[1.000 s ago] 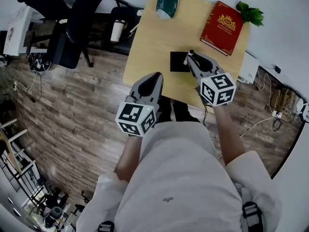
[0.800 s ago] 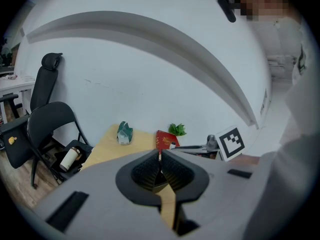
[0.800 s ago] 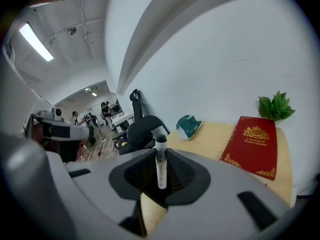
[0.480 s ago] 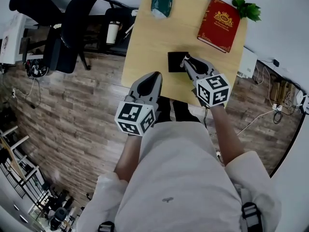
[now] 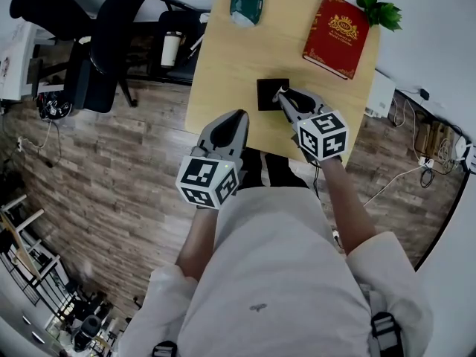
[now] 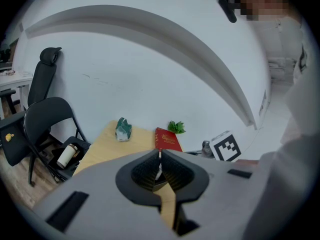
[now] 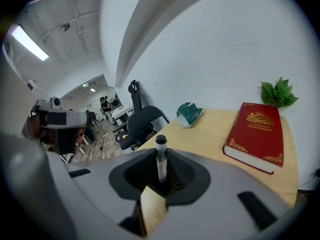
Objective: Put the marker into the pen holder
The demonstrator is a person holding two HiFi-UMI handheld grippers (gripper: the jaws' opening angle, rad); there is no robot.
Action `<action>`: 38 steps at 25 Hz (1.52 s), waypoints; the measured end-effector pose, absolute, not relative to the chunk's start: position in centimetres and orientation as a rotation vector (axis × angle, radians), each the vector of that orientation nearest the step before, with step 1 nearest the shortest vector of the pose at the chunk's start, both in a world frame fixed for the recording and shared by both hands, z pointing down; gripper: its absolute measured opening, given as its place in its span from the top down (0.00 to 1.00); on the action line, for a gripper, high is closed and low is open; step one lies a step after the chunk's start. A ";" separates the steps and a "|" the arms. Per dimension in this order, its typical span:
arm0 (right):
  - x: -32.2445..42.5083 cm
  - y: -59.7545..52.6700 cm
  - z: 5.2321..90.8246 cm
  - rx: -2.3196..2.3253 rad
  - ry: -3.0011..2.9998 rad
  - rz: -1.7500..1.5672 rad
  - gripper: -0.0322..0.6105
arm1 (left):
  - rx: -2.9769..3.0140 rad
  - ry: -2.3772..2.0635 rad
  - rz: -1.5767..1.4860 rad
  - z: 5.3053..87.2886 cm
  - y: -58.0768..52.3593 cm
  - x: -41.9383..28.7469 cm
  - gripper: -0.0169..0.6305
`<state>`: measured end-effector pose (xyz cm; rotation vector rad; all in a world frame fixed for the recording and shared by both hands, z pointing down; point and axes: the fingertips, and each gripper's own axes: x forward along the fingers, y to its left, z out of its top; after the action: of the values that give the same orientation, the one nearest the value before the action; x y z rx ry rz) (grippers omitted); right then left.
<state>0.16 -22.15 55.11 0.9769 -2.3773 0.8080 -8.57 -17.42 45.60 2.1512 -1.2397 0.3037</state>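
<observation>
The black square pen holder (image 5: 267, 94) stands on the light wooden table (image 5: 223, 58), near the middle. My right gripper (image 5: 284, 97) is shut on a white marker with a black cap (image 7: 161, 161), held upright between the jaws. In the head view the marker's tip (image 5: 280, 91) sits at the holder's right edge, seemingly above it. The holder is hidden in the right gripper view. My left gripper (image 5: 237, 119) is shut and holds nothing. It hovers at the table's near edge, left of the holder.
A red book (image 5: 335, 36) lies at the table's far right, with a green plant (image 5: 380, 12) behind it. A green and white packet (image 5: 246, 1) lies at the far edge. Black chairs (image 5: 111, 43) and a paper cup (image 5: 171, 49) stand left of the table.
My right gripper has carried the marker leftwards, from beside the pen holder's right side to its right edge. The left gripper has stayed where it was.
</observation>
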 end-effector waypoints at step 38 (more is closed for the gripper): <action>-1.1 -21.1 59.0 0.843 -2.272 0.799 0.84 | 2.148 -1.237 0.309 45.8 -18.0 -8.5 0.95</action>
<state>-1.08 -21.09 59.02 0.8426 -2.2716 0.7988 -8.46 -18.02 45.76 2.1484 -1.2368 0.3086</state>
